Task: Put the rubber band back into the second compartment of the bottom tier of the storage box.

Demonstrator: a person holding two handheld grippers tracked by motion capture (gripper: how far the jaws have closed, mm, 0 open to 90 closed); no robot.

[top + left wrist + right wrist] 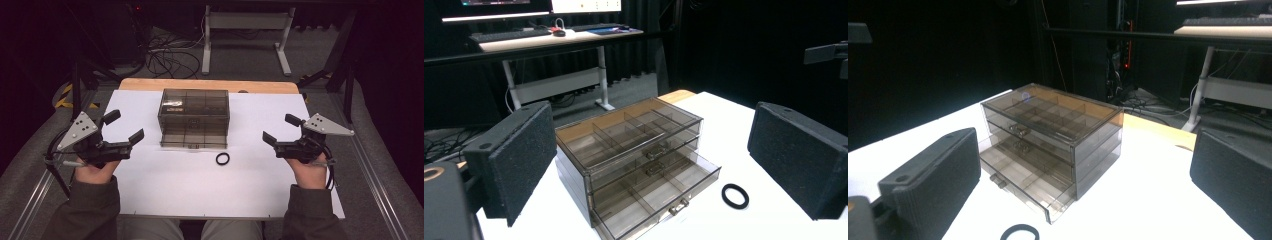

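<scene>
A see-through brown box of drawers (194, 118) sits on the white counter (150, 190), near the far edge. It has three drawers, one above the other. The bottom drawer (659, 192) is pulled out a little toward the person. The two drawers above it are pushed in. Each drawer has small walls inside that split it into little spaces. In the left gripper view the spaces that can be seen look bare.

A small black ring (222, 159) lies flat on the counter just in front of the box, a bit toward its right corner. It is not touching the box. Nothing is touching the ring.

The left hand-held gripper (124, 127) is held to the left of the box, well apart from it. Its jaws stand wide and nothing is between them.

The right hand-held gripper (281, 128) is held to the right of the box, also well apart. Its jaws stand wide too, with nothing between them.

Both point in toward the box. The ring is nearer to the right hand-held gripper than to the left one.
</scene>
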